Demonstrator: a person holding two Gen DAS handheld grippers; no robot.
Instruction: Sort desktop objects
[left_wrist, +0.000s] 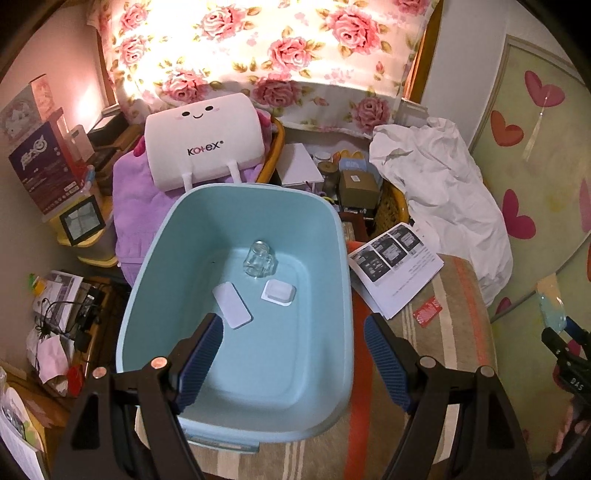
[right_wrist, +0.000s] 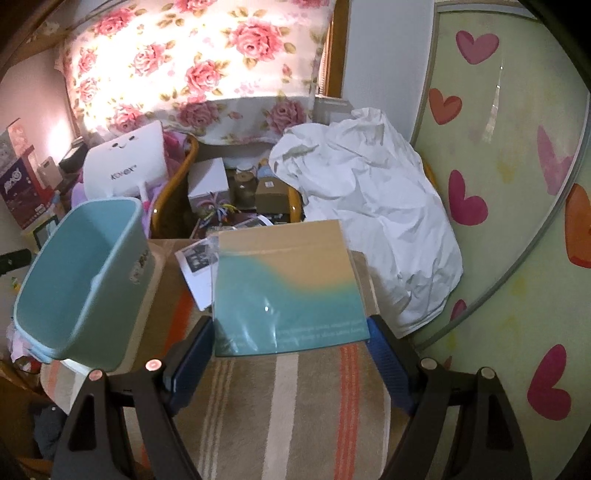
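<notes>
Left wrist view: your left gripper (left_wrist: 293, 334) hangs wide and empty over the blue tub (left_wrist: 147, 295), which holds a glass mug (left_wrist: 258, 259), a white card (left_wrist: 232, 304) and a small white case (left_wrist: 278, 292).

Right wrist view: your right gripper (right_wrist: 290, 339) clamps a teal-and-tan wrapped square (right_wrist: 288, 288) above the striped cloth (right_wrist: 280, 406), the tub at its left edge.

the blue bin (left_wrist: 236, 280) gapes open from above; a glass mug (left_wrist: 258, 258) and two white pieces crowd its far floor; near floor bare; papers (left_wrist: 395, 266) flank its right rim
</notes>
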